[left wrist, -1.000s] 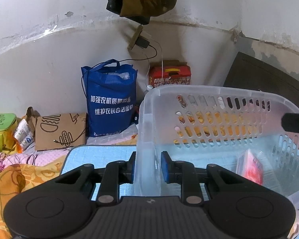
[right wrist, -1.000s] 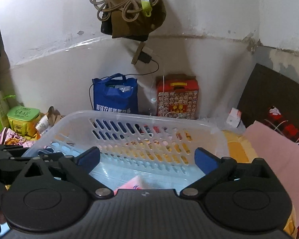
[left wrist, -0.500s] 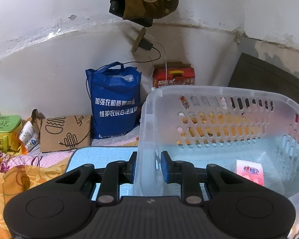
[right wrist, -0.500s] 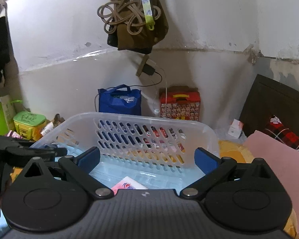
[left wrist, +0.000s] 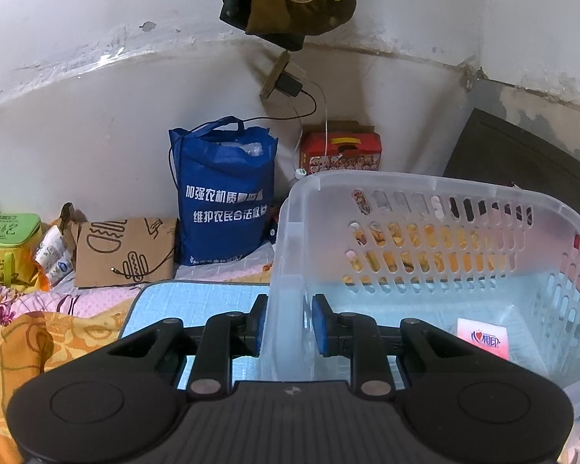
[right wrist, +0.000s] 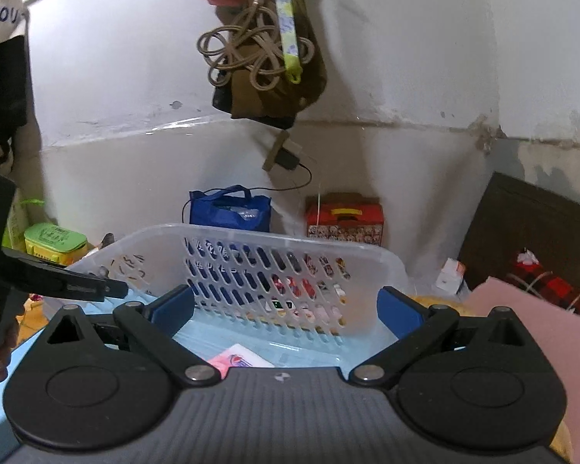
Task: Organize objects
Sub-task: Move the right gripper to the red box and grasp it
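A clear plastic basket (left wrist: 406,185) with slotted walls sits on a light blue mat (left wrist: 197,301). My left gripper (left wrist: 288,324) is shut on the basket's left wall, one blue pad on each side. A pink and white packet (left wrist: 483,338) lies flat on the basket floor. In the right wrist view the basket (right wrist: 274,239) is in front of my right gripper (right wrist: 286,309), which is open and empty above the near side, with the packet (right wrist: 236,359) just below it. The left gripper shows there at the left edge (right wrist: 108,288).
A blue tote bag (left wrist: 224,193), a red printed box (left wrist: 340,152) and a brown cardboard sheet (left wrist: 123,251) stand against the white wall. A green and yellow box (left wrist: 7,243) is at far left. Ropes and a bag hang above (right wrist: 259,58). Pink cloth (right wrist: 529,336) lies at right.
My right gripper has risen and drawn back from the basket, so the left view no longer shows it. The left gripper keeps its grip on the basket wall.
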{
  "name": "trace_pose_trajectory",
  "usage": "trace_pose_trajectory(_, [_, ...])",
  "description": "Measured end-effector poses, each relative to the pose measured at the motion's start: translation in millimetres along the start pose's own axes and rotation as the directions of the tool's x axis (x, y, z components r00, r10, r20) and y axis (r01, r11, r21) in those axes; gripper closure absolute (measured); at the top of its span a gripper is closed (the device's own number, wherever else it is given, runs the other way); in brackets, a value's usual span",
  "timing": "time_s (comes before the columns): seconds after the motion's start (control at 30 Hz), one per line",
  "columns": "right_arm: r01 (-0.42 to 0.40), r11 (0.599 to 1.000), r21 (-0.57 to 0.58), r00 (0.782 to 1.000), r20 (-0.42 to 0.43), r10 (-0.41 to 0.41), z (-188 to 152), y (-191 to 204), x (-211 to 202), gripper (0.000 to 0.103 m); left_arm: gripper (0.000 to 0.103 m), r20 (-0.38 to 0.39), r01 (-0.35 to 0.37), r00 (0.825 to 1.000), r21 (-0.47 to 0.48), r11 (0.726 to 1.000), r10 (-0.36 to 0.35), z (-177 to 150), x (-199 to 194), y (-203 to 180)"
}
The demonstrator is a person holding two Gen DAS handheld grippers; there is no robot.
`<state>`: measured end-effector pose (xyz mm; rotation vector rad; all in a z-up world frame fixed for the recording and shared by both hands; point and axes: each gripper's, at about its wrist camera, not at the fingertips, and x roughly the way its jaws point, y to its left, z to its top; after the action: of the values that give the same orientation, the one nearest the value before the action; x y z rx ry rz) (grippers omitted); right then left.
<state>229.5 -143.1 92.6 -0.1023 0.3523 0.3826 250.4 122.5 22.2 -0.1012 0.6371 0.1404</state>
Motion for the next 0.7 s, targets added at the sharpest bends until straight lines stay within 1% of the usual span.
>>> trace_pose_trajectory(0.1, [-0.022,1.0,-0.018,0.999,0.023,0.022,4.8,6.1,-9.0,0.0,0.076,0.001,-0.001,1.0,-0.008,1.0,0.001,-0.4,0.2,0.8])
trace_pose_trajectory(0.2, [-0.051,0.998,-0.028,0.997,0.048,0.053,6.9,9.2,-28.7,0.0,0.076,0.0,-0.002,1.0,-0.011,1.0,0.002,-0.6,-0.3,0.8])
trace_pose_trajectory(0.3, [-0.046,0.998,-0.032,0.995,0.081,0.049,1.6,8.8,-53.3,0.0,0.076,0.002,-0.004,1.0,-0.008,1.0,0.004,-0.7,-0.9,1.2])
trace_pose_trajectory(0.4, [-0.034,0.999,-0.001,0.993,0.116,0.034,-9.0,4.2,-78.5,0.0,0.075,0.003,-0.005,1.0,-0.001,1.0,0.005,-0.9,-1.2,0.7])
trace_pose_trajectory(0.57, [0.014,0.997,0.077,0.986,0.163,-0.026,-43.6,2.3,-109.8,0.0,0.075,0.009,-0.008,1.0,0.016,1.0,0.008,-0.7,-1.8,0.2])
trace_pose_trajectory(0.6, [0.024,0.995,0.095,0.985,0.166,-0.039,-55.5,4.7,-115.2,0.0,0.075,0.011,-0.008,1.0,0.022,1.0,0.007,-0.9,-1.9,-0.2])
trace_pose_trajectory(0.7, [0.018,0.989,0.146,0.986,0.159,-0.042,-90.7,14.2,-128.5,0.0,0.075,0.018,-0.009,1.0,0.038,0.999,0.009,-1.1,-2.6,-1.6])
